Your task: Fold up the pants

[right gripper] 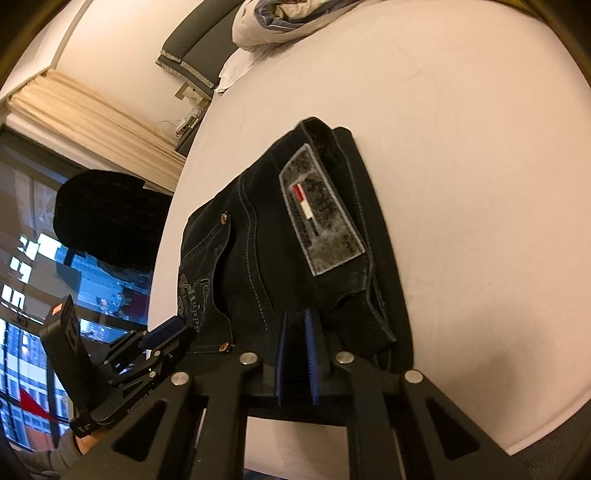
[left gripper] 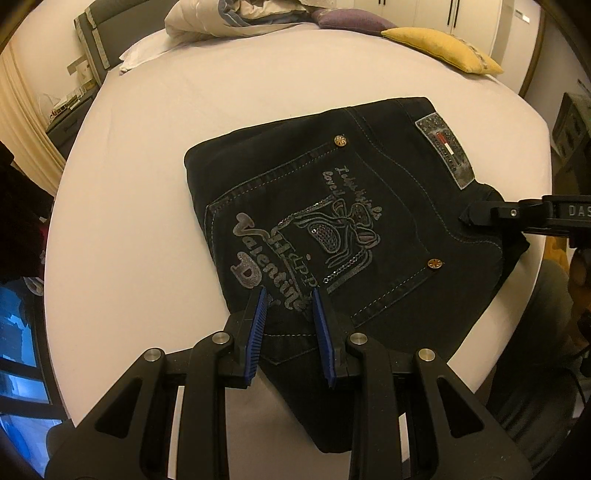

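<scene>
The black pants [left gripper: 332,206] lie folded into a compact bundle on the white bed [left gripper: 147,184], back pocket up with its silver lettering and a grey waistband patch [left gripper: 445,149]. The left gripper [left gripper: 289,295] hangs over the bundle's near edge, its 2 blue pads [left gripper: 257,321] parted by a narrow gap, gripping nothing I can see. The right gripper [right gripper: 297,317] sits at the waistband end (jaws nearly together), but whether cloth is pinched between them I cannot tell. A yellow pillow [left gripper: 439,48] and rumpled bedding [left gripper: 221,18] rest at the far end.
</scene>
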